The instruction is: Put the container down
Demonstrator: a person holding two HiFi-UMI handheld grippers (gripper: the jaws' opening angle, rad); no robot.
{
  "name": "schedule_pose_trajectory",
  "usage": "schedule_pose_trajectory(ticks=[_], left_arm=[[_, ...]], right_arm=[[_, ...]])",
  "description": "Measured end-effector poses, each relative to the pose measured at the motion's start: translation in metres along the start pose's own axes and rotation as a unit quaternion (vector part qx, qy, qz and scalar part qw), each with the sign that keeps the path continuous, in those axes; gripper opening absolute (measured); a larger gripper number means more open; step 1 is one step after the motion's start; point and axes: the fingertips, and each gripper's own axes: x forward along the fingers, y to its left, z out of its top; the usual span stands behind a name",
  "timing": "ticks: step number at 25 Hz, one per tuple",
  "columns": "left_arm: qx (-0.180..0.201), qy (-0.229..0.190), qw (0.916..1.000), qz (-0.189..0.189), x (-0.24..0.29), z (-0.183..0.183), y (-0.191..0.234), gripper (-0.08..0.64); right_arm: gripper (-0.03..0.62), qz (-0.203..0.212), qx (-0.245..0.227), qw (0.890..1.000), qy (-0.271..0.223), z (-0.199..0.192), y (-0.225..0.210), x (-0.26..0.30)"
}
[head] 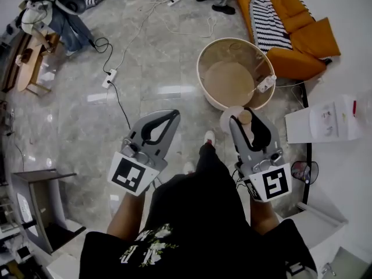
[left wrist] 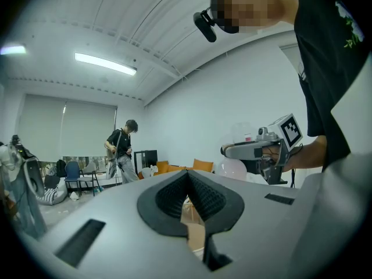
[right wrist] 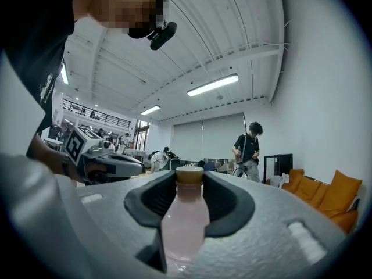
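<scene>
My right gripper (head: pixel 243 120) is shut on a pale pink bottle (right wrist: pixel 183 220) with a tan cap (right wrist: pixel 189 175); the pads clamp the bottle's neck and shoulder. In the head view the bottle (head: pixel 231 120) pokes out past the jaws, above the grey marble floor and just short of a round beige tub (head: pixel 204 85). My left gripper (head: pixel 172 115) is held level beside it to the left, its jaws shut tip to tip with nothing between them (left wrist: pixel 187 176). From the left gripper view the right gripper (left wrist: pixel 228 150) and the bottle (left wrist: pixel 233 168) show at the right.
An orange sofa (head: pixel 302 34) with a striped blanket stands at the far right. A white box (head: pixel 325 121) and a fan (head: pixel 303 171) are at the right, a dark cabinet (head: pixel 40 208) at the left. Cables and a power strip (head: pixel 108 79) cross the floor. A person (left wrist: pixel 119 150) stands far off.
</scene>
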Motion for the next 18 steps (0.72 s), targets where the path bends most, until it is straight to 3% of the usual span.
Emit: schedule_pose_trajectory(ticks=[11, 18], left_arm=[[0.002, -0.008, 1.0000, 0.003, 0.104, 0.019, 0.049, 0.009], [0.000, -0.003, 0.9999, 0.016, 0.168, 0.032, 0.065, 0.008]], right_arm=[[0.137, 0.016, 0.000, 1.000, -0.014, 0.001, -0.088, 0.065], [0.137, 0.026, -0.002, 1.000, 0.012, -0.009, -0.154, 0.087]])
